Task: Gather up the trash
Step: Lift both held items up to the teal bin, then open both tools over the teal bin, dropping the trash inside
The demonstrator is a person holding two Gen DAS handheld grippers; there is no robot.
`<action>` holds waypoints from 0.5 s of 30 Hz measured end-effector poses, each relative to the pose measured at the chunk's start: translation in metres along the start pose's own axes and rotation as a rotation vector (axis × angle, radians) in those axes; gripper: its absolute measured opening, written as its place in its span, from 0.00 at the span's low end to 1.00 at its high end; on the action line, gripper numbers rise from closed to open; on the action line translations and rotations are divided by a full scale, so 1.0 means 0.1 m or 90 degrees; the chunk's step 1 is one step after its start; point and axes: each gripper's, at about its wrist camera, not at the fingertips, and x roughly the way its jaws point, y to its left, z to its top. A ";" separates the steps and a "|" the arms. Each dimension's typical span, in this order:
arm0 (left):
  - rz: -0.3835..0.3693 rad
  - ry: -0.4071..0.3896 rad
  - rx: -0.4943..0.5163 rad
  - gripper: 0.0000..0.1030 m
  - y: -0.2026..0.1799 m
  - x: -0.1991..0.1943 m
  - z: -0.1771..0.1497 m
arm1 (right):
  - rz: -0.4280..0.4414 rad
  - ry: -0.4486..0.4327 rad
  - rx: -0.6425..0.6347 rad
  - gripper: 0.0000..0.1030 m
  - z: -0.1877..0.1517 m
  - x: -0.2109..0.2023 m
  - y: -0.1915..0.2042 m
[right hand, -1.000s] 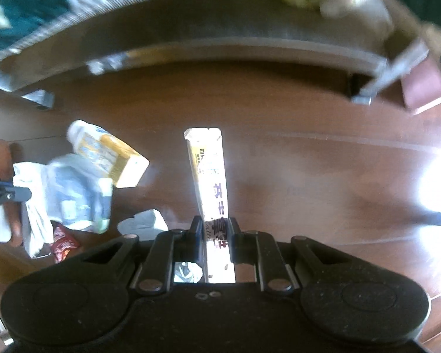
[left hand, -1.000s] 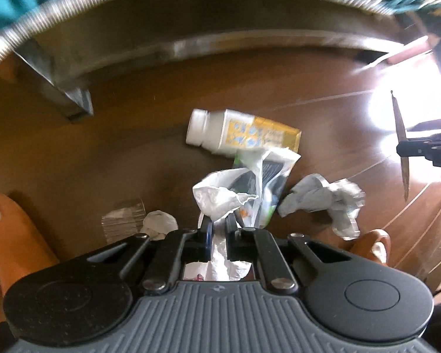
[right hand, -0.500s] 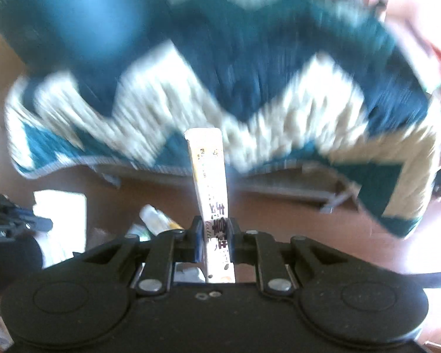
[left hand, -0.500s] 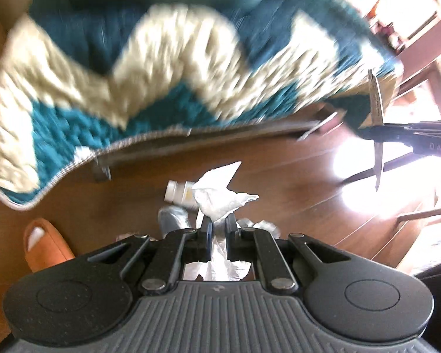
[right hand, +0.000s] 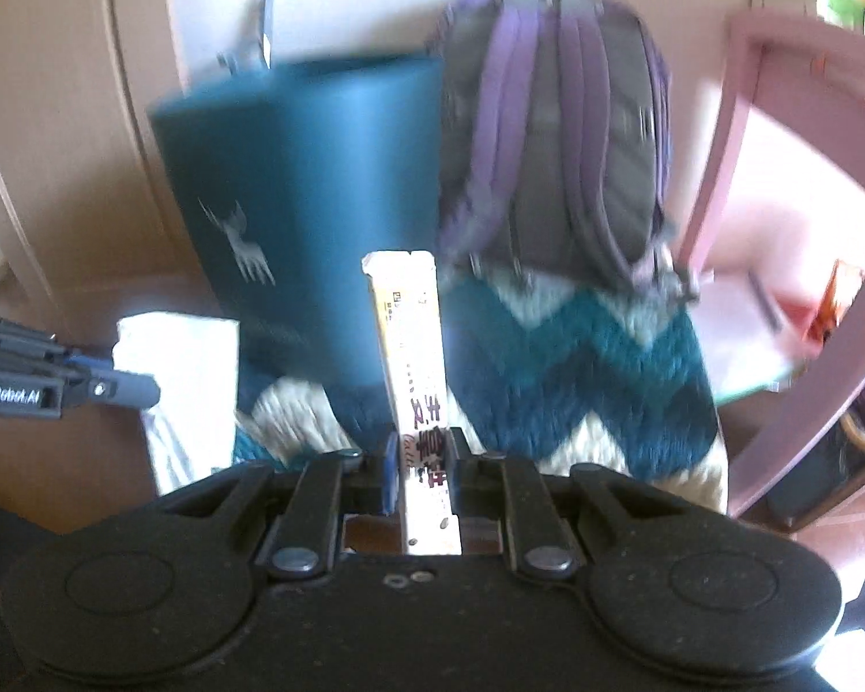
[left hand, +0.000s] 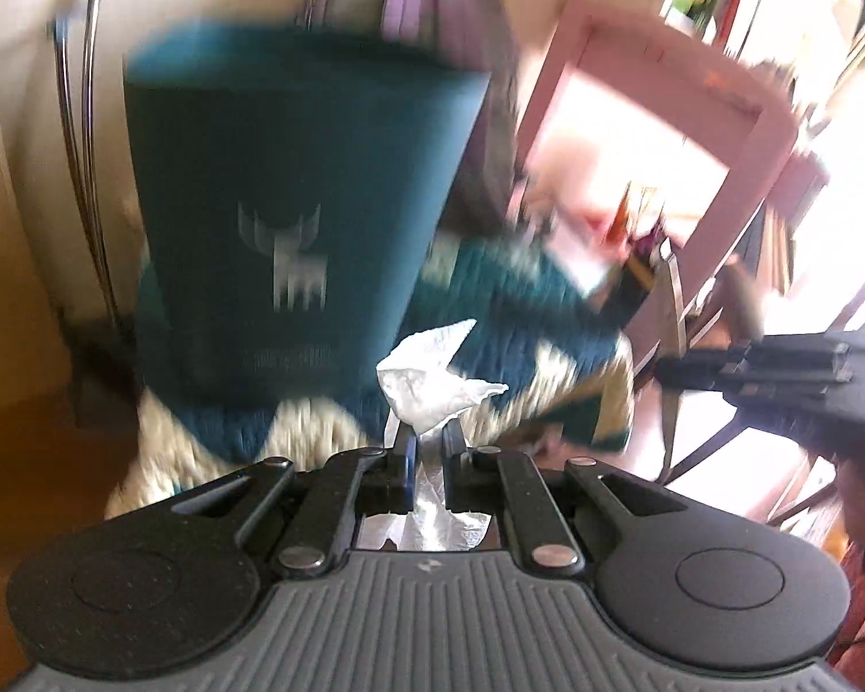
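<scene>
Currently a crumpled white paper tissue [left hand: 432, 383] is pinched between the narrow jaws of the left gripper [left hand: 424, 441], its loose upper half fanning out beyond the jaw tips and a tail hanging back behind them. A long, flat, cream-and-yellow printed snack wrapper [right hand: 412, 346] is clamped near its lower end by the right gripper [right hand: 424, 455], the rest standing straight out ahead of the jaws. Both pieces are judged to be in carriage toward a bin that is not in view. The carry is best done with both grips kept firm, since the tissue is soft and could slip, and the wrapper is held by one end only. Ahead of both jaws lie a dark teal upright case [right hand: 317, 202] and a teal-and-cream zigzag knitted blanket [right hand: 576, 380]; these should be cleared.
</scene>
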 end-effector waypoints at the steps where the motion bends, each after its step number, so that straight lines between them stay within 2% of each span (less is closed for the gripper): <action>1: -0.001 -0.021 0.005 0.08 -0.03 -0.11 0.12 | 0.000 -0.016 -0.006 0.14 0.10 -0.07 0.05; 10: 0.019 -0.189 0.040 0.08 -0.13 -0.84 1.14 | 0.006 -0.146 -0.049 0.14 1.02 -0.38 0.43; 15: 0.042 -0.234 0.048 0.08 -0.11 -0.92 1.60 | 0.003 -0.192 -0.037 0.14 1.50 -0.28 0.52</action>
